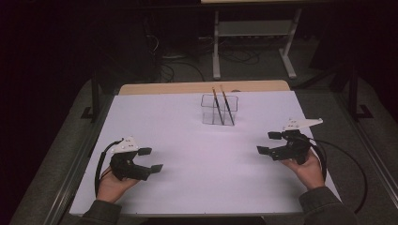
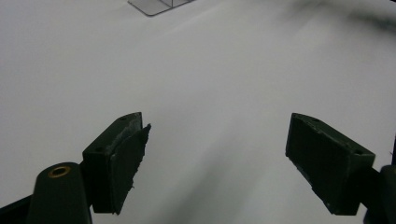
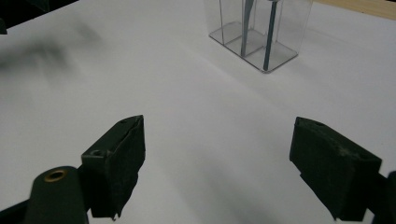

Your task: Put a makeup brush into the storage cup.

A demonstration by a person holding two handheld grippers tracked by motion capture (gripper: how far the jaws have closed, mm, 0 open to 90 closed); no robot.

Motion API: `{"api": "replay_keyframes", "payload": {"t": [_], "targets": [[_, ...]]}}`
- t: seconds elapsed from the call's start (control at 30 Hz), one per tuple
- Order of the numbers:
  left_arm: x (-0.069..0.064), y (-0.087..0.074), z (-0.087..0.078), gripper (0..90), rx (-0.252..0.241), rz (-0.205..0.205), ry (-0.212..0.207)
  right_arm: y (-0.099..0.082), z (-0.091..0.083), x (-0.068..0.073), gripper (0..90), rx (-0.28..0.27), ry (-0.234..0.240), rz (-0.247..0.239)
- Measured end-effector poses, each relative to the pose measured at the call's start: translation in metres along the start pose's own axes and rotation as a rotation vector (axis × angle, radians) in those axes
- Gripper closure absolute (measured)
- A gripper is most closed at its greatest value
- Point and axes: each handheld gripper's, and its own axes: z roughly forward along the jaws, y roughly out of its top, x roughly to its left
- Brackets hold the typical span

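Nearest you, bottom of the high view, your sleeves and hands come in at both corners; your left gripper (image 1: 151, 159) sits low at the near-left of the white sheet (image 1: 187, 154), w/ its grey plate on top and black cable looping round behind the hand. Its jaws are spread wide, nothing btwn them; in the left gripper view (image 2: 215, 163) you see bare white sheet in the gap, both pads apart, left pad's rubber looking a bit ragged at the tip. Your right gripper (image 1: 267, 143) is at the near-right of the sheet, a touch farther up than the left one, jaws pointing in toward the middle, cable trailing off past the sheet's right edge. It's released too: in the right gripper view (image 3: 217, 158) the jaws stand wide w/ only sheet btwn them, holding nothing. Both grippers are well apart from each other and from the holder. Farther on, approx centre of the sheet's far half, stands the clear holder (image 1: 209, 117), upright, w/ inner dividers. Two pencils (image 1: 224, 105) stand in it, leaning to the left at the top, tips down on its floor; which compartment each is in, can't tell. In the right gripper view the holder (image 3: 289, 32) is ahead and slightly right of the jaws. Behind the sheet a strip of the wooden tabletop (image 1: 187, 87) shows, then dark floor w/ cables and a white table frame (image 1: 217, 51).
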Motion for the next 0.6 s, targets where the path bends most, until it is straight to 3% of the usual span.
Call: {"api": "replay_keyframes", "payload": {"t": [0.6], "targets": [[-0.001, -0.003, 0.000, 18.8, 0.006, -0.005, 0.000, -0.017, -0.004, 0.006, 15.0, -0.004, -0.005, 0.008]]}}
